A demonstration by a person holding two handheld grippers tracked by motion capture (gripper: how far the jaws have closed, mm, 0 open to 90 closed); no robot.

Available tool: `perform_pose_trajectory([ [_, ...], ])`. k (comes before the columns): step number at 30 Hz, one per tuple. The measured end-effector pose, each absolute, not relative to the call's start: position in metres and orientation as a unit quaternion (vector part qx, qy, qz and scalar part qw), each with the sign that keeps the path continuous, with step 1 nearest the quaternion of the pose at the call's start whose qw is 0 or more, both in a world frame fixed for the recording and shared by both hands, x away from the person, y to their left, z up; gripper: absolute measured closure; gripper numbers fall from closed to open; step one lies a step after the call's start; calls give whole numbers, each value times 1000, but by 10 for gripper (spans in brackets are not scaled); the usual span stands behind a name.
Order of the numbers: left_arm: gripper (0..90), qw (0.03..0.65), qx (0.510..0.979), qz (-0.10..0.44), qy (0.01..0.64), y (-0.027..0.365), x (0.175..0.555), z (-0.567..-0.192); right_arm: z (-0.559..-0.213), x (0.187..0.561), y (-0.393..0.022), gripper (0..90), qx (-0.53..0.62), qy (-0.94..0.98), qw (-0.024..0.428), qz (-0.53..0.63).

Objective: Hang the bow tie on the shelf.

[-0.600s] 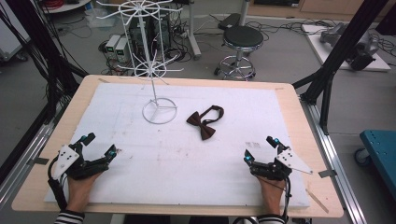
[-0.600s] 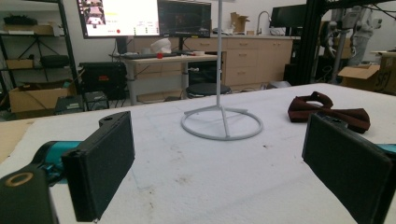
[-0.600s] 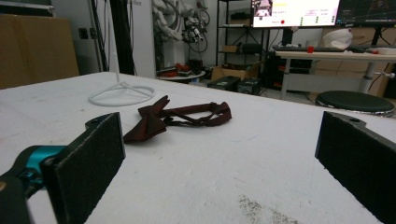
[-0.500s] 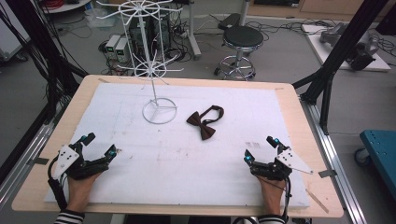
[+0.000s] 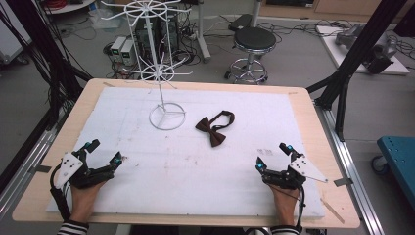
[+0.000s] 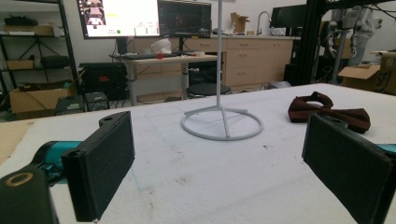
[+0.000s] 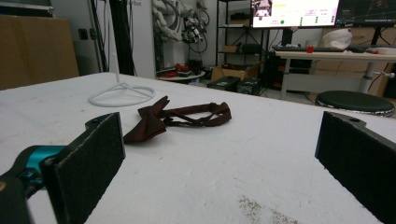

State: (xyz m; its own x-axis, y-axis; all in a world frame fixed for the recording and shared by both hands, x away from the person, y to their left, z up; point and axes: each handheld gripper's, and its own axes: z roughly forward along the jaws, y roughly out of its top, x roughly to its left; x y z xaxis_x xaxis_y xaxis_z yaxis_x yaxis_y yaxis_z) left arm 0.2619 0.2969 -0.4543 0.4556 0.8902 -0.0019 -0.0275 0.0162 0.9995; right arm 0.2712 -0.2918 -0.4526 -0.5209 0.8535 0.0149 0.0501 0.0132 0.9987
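Note:
A dark brown bow tie (image 5: 214,128) with its strap looped lies flat on the white mat, right of the round base of a white wire display stand (image 5: 167,116). My left gripper (image 5: 103,152) rests low at the near left of the mat, open, nothing between its jaws. My right gripper (image 5: 273,155) rests at the near right, open and empty too. From the left gripper view, the stand base (image 6: 222,123) sits ahead and the bow tie (image 6: 328,112) lies to the right. The right gripper view has the bow tie (image 7: 175,118) ahead on the left and the stand base (image 7: 121,95) beyond it.
The white mat (image 5: 195,161) covers a wooden table (image 5: 313,122). The stand's wire arms (image 5: 147,14) spread high above the far left of the mat. A black stool (image 5: 252,41) and computer boxes stand on the floor beyond the table. Black frame posts flank both sides.

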Motion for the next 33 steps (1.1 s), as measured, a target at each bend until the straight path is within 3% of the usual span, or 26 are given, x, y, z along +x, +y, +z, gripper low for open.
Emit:
perform_pose_trajectory([
  [12, 96, 614, 591, 374, 365, 297, 262, -454, -450, 274, -295, 8, 375, 624, 316, 608],
  [20, 96, 615, 591, 373, 365, 297, 262, -454, -418, 284, -289, 8, 360, 643, 321, 595],
  [33, 96, 615, 591, 373, 365, 297, 262, -454, -377, 328, -258, 8, 340, 723, 270, 537],
])
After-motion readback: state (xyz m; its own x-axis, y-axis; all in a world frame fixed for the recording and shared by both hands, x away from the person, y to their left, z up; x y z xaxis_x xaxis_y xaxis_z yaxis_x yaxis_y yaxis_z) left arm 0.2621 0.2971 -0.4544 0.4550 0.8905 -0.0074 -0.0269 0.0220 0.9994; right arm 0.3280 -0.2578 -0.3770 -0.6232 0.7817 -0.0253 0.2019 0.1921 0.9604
